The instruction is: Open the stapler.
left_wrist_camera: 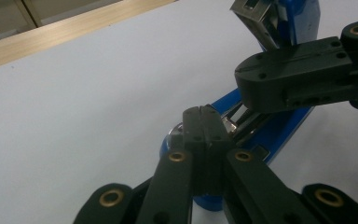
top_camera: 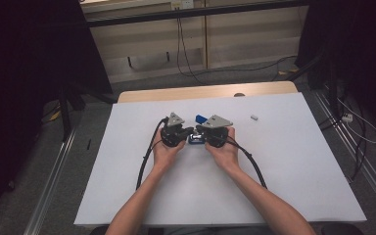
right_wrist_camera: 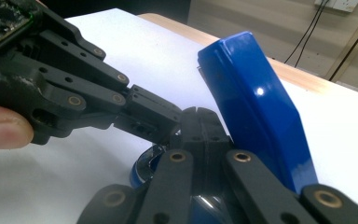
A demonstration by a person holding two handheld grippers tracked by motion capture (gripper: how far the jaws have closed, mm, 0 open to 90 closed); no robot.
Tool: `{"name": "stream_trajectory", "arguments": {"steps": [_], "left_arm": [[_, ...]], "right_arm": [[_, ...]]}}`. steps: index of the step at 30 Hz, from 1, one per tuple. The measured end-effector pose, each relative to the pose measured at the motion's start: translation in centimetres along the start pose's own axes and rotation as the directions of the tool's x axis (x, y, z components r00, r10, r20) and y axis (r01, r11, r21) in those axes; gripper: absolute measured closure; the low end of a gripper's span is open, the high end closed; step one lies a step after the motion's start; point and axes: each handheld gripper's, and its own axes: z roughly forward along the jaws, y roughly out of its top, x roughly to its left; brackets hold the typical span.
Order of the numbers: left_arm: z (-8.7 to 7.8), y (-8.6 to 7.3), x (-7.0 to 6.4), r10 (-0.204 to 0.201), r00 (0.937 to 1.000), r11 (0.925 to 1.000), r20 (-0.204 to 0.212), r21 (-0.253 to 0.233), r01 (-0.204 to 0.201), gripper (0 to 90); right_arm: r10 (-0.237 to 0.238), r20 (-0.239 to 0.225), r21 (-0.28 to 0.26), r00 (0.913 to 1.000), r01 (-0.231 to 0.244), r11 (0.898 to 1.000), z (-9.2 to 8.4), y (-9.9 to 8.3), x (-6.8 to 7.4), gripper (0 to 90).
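Closed grippers (top_camera: 192, 132) mid-sheet, at stapler (top_camera: 196, 138)

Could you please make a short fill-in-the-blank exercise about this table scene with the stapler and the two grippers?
1. The stapler between the two grippers is ____ in colour.
2. Its top arm is swung ____.
3. The jaws of the left gripper are ____.
4. The small white object lies on the table to the ____ of the right gripper.

Missing words: blue; open; shut; right
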Motion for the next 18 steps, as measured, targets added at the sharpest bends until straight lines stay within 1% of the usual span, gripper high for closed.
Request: {"name": "stream_trajectory", "arguments": {"steps": [4, 7, 12, 18], "left_arm": [[0.0, 0.0, 0.0, 0.0, 1.0, 1.0, -0.001, -0.002, 0.0, 90.0], [0.0, 0.0, 0.0, 0.008, 0.9999, 1.0, -0.007, -0.002, -0.008, 90.0], [0.0, 0.0, 0.0, 0.012, 0.9999, 0.9999, -0.003, -0.001, -0.012, 90.0], [0.0, 0.0, 0.0, 0.013, 0.9999, 0.9999, -0.004, -0.002, -0.013, 90.0]], "right_arm": [[0.011, 0.011, -0.006, 0.9999, -0.011, 1.0, -0.2, 0.1, -0.1, 90.0], [0.014, 0.016, -0.014, 0.9998, -0.014, 1.0, -0.3, 0.1, -0.1, 90.0], [0.014, 0.029, -0.025, 0.9995, -0.013, 1.0, -0.6, 0.1, -0.3, 90.0], [0.026, 0.04, -0.033, 0.9989, -0.024, 0.999, -1.1, 0.2, -0.6, 90.0]]}}
